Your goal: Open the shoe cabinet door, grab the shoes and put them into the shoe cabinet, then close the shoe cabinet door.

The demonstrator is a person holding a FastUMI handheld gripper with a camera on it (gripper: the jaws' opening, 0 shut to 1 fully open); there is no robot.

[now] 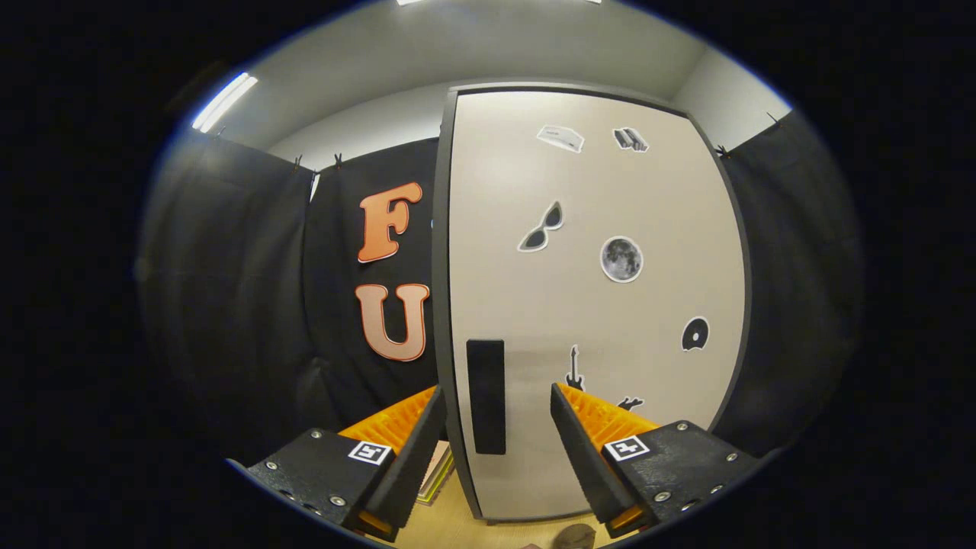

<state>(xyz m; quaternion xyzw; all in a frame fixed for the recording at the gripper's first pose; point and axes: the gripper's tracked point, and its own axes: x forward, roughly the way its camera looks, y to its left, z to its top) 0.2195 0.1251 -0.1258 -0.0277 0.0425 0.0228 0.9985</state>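
Tool [494, 402] wide open, fingers either side of the black handle [486, 396] on closed shoe cabinet door [595, 305].

Cut-off brown thing [573, 536], perhaps shoe

Bright ceiling strip light [223, 101] upper left; sharp centre, strong fisheye bending, dim dark edges.

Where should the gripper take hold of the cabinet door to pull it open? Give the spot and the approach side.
Take the black handle, the upright strip low on the cabinet door, close to its left edge. It is tall and narrow, so come straight from the front with one finger on each long side. The gripper is already open, fingers spread either side of it, apparently not yet touching. How far the handle stands out cannot be told.
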